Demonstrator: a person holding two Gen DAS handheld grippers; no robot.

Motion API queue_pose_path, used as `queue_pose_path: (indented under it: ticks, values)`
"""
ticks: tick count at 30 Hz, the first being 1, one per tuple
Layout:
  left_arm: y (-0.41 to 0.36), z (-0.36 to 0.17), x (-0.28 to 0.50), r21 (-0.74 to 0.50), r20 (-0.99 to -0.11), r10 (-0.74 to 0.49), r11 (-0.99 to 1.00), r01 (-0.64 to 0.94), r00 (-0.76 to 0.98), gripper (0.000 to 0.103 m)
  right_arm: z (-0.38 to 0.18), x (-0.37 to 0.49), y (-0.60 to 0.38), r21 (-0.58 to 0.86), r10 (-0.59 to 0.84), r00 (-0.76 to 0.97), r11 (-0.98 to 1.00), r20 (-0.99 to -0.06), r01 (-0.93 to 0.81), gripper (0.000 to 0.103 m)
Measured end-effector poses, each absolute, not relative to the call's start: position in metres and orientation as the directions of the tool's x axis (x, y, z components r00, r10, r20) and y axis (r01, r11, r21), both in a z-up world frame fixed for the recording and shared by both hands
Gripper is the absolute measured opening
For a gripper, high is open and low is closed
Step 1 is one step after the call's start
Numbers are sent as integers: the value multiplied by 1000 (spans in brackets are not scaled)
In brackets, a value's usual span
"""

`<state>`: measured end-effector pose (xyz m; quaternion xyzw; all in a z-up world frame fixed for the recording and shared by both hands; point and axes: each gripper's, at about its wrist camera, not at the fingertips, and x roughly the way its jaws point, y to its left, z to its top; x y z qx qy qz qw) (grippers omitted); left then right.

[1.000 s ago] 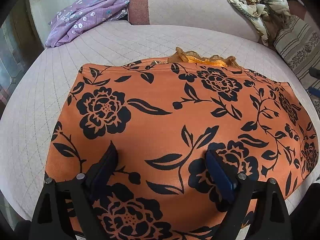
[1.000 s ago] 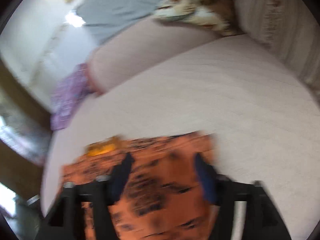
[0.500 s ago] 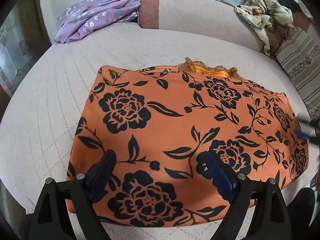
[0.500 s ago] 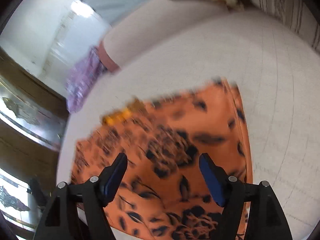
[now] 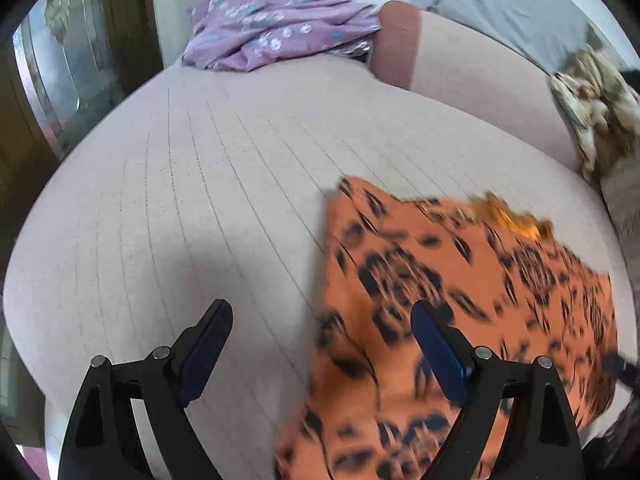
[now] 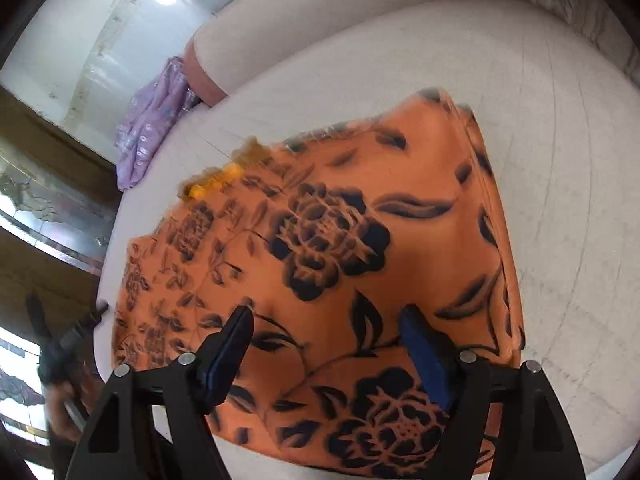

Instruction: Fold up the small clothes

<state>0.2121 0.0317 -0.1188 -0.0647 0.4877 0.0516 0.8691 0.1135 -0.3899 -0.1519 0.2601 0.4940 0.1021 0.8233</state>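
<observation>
Pale quilted sofa seat [image 5: 192,184] [image 6: 560,168] filled most of both views, stitched in a faint grid, with a rounded backrest [image 5: 480,80] along its far edge.

On that seat, orange floral garment [image 5: 460,288] [image 6: 360,248] lay flat, folded into a rough rectangle with black roses and leaves; blurred in the left wrist view, sharper in the right. Reached the seat's near edge in the right wrist view. Lacy yellow-orange trim [image 5: 516,220] [image 6: 224,176] poked out from under the garment's far edge.

Purple flowered cloth [image 5: 276,24] [image 6: 148,132] bunched at the seat's far left corner, well apart from the orange piece. Cream and brown patterned cloth [image 5: 592,108] draped over the backrest at the far right. Grey fabric [image 5: 512,4] behind the backrest.

Left gripper [image 5: 320,352] hung over the garment's left edge, jaws wide apart: left finger above bare seat, right finger above orange cloth, nothing between them. Contact with the cloth could not be judged through the blur.

Right gripper [image 6: 328,352] hung over the near part of the garment, jaws likewise spread wide, empty, both blue pads [image 6: 424,360] above the print.

Dark gloved hand with the other tool [image 6: 60,356] showed blurred past the seat's left edge in the right wrist view.
</observation>
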Motion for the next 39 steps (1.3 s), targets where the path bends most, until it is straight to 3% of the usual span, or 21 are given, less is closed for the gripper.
queue_pose_path:
  ticks: [6,9,12,19,25,31,35,37,39]
  values:
    - [39,-143,290,-62,-901,-9,992,-108,433,91,-152,113,-382,513,422,493,856,-760,58,79]
    - [37,-163,325,50,-920,81,995,-91,384,91,-150,108,-391,525,432,501,850,-750,52,79]
    - [32,-149,334,144,-888,172,985,-98,426,90,-149,108,-391,516,427,499,855,-754,48,79]
    - [21,-91,267,139,-798,169,986,-96,578,90,-138,110,-387,475,384,488,877,-784,72,78]
    - [6,-72,225,121,-782,130,991,-56,610,90,-98,119,-357,458,392,555,888,-734,-22,78]
    - [2,-68,204,94,-786,105,994,-50,609,90,-105,165,-329,519,473,508,853,-719,-59,78]
    - [0,-70,196,77,-796,97,995,-58,598,90,-155,204,-371,513,391,479,844,-786,154,74]
    - [-2,-72,191,77,-795,97,995,-59,599,90,-152,198,-395,605,423,539,766,-729,218,76]
    - [-5,-77,191,66,-805,92,996,-64,586,90,-137,184,-399,558,357,568,798,-742,226,78]
